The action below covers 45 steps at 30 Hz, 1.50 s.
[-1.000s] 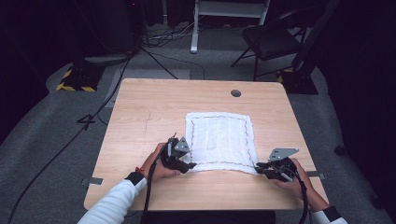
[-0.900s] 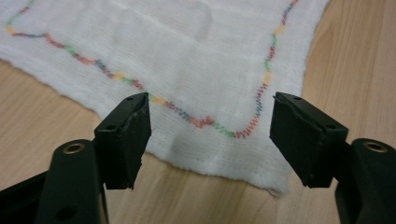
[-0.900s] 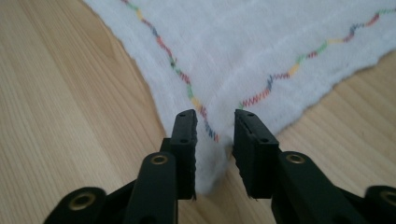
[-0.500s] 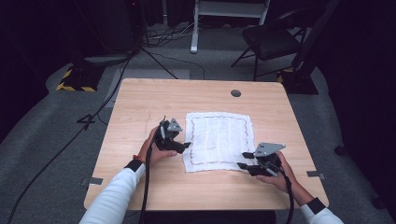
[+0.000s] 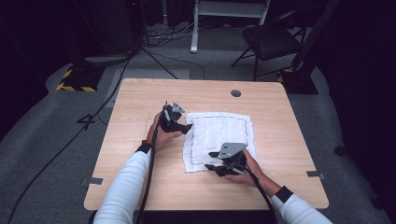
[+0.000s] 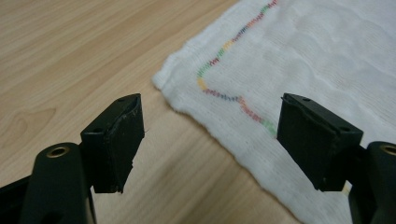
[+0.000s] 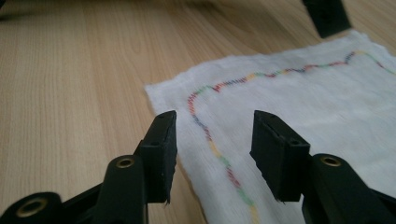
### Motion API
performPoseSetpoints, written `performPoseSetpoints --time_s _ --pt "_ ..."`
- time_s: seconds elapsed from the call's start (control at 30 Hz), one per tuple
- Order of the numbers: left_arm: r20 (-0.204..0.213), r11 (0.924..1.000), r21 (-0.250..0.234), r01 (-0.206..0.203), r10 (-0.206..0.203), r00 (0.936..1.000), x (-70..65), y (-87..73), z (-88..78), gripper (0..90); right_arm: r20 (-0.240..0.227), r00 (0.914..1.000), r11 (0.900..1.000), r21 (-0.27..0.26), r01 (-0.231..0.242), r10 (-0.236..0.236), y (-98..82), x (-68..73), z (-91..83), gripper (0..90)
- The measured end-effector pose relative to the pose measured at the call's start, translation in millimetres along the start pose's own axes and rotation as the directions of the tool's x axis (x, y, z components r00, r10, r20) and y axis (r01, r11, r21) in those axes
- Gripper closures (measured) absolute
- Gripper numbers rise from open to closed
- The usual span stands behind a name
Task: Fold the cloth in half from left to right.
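While the cloth [image 5: 218,140] lay flat on the table [image 5: 140,102], right of its middle, both grippers hovered at its edges with nothing between their jaws. The left gripper [image 6: 210,135] stood wide open at the cloth's far left corner, one jaw over bare wood, the other over the stitched border. The right gripper [image 7: 212,144], its jaws having just been opening, stood parted over the near left corner, straddling the coloured stitching [image 7: 219,156] without pressing it. The cloth was nearly square, so no long axis could be told; its edges ran roughly parallel to the table's.
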<state>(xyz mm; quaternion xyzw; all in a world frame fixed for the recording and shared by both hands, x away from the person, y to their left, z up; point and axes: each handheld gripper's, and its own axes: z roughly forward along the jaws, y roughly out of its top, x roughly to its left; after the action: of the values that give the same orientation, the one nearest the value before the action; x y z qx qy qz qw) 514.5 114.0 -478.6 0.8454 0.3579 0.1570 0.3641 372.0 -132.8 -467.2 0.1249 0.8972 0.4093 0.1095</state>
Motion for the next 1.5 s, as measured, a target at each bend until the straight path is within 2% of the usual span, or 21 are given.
performPoseSetpoints --time_s 0.03,0.1,0.17,0.3,0.4,0.47,0.53,0.67,0.73,0.77,0.83,0.9,1.03,1.07,1.1,1.2,1.23,1.27,1.33,1.43,1.5 --pt "-0.003 1.0000 0.005 0.008 -0.008 1.0000 1.0 1.3 3.9 23.3 -0.021 0.9997 1.000 0.002 0.011 -0.011 4.9 4.5 9.2 50.6" --pt "-0.011 0.9995 0.009 0.029 -0.029 0.9995 3.1 3.0 11.8 23.4 -0.033 0.9993 1.000 0.003 0.016 -0.016 7.4 6.5 13.3 50.7" --pt "-0.036 0.9996 0.018 0.023 -0.022 0.9991 5.8 3.6 18.4 23.4 -0.055 0.9979 0.999 0.000 0.034 -0.034 14.7 12.6 25.4 50.8" --pt "-0.054 0.9953 0.012 0.097 -0.096 0.9939 15.7 2.3 26.8 23.4 -0.071 0.9960 0.998 0.003 0.055 -0.054 19.4 17.8 37.6 51.6" --pt "-0.078 0.9949 0.019 0.099 -0.097 0.9922 19.3 2.8 29.6 23.2 -0.082 0.9939 0.997 0.024 0.077 -0.074 20.9 23.3 52.6 53.1" --pt "-0.092 0.9941 0.016 0.107 -0.105 0.9901 21.0 3.4 30.3 23.2 -0.082 0.9935 0.996 0.029 0.082 -0.079 21.2 23.8 55.3 53.2" --pt "-0.091 0.9912 0.001 0.133 -0.132 0.9871 23.2 3.7 32.3 23.0 -0.084 0.9939 0.997 0.037 0.075 -0.071 22.0 24.2 60.0 53.5" --pt "-0.084 0.9889 0.001 0.149 -0.148 0.9854 23.6 5.7 37.6 22.4 -0.086 0.9944 0.997 0.047 0.066 -0.062 22.2 24.8 63.3 56.8" --pt "-0.086 0.9886 0.005 0.150 -0.149 0.9851 22.5 6.6 40.2 22.4 -0.079 0.9944 0.995 0.062 0.076 -0.071 21.7 26.3 65.3 59.8" --pt "-0.090 0.9880 0.004 0.154 -0.153 0.9840 22.0 7.3 41.0 22.1 -0.078 0.9947 0.995 0.066 0.073 -0.068 21.5 25.4 65.1 64.7" --pt "-0.091 0.9865 0.010 0.164 -0.162 0.9826 22.5 8.4 42.2 22.1 -0.074 0.9952 0.995 0.066 0.068 -0.063 21.3 24.6 65.0 66.3" --pt "-0.094 0.9866 0.027 0.161 -0.158 0.9830 22.0 9.3 43.7 21.2 -0.070 0.9963 0.996 0.068 0.055 -0.050 20.9 22.9 64.7 70.2" --pt "-0.094 0.9869 0.023 0.160 -0.157 0.9831 21.5 8.4 42.8 22.8 -0.047 0.9971 0.994 0.083 0.064 -0.060 22.4 23.8 64.4 79.3" --pt "-0.081 0.9889 0.019 0.147 -0.145 0.9861 21.5 8.0 41.2 26.2 -0.038 0.9974 0.994 0.089 0.065 -0.062 22.9 23.9 64.5 81.0" --pt "-0.055 0.9916 0.011 0.129 -0.128 0.9903 22.2 7.0 38.6 45.2 -0.031 0.9982 0.994 0.094 0.055 -0.052 23.2 23.3 64.8 83.8" --pt "-0.026 0.9918 0.012 0.127 -0.127 0.9916 25.0 6.0 35.9 66.2 -0.030 0.9987 0.994 0.096 0.043 -0.040 23.3 22.6 64.9 85.4" --pt "-0.019 0.9918 0.010 0.127 -0.127 0.9917 26.2 5.2 35.0 66.2 -0.026 0.9989 0.995 0.096 0.040 -0.038 23.3 22.6 64.9 85.7" --pt "-0.010 0.9918 0.014 0.127 -0.127 0.9918 27.6 4.4 34.0 74.3 -0.020 0.9989 0.994 0.096 0.044 -0.043 23.6 23.3 65.1 86.0" --pt "0.008 0.9915 0.015 0.129 -0.129 0.9915 28.7 3.1 32.7 77.3 -0.021 0.9987 0.994 0.097 0.048 -0.046 23.8 23.4 65.1 86.2" --pt "0.022 0.9941 0.018 0.107 -0.108 0.9939 27.1 2.2 31.3 85.2 -0.022 0.9987 0.994 0.094 0.048 -0.046 23.6 23.2 65.0 86.6" --pt "0.025 0.9971 0.029 0.070 -0.070 0.9972 26.5 0.6 26.5 86.8 -0.027 0.9984 0.994 0.095 0.052 -0.050 23.8 24.0 64.5 87.0"
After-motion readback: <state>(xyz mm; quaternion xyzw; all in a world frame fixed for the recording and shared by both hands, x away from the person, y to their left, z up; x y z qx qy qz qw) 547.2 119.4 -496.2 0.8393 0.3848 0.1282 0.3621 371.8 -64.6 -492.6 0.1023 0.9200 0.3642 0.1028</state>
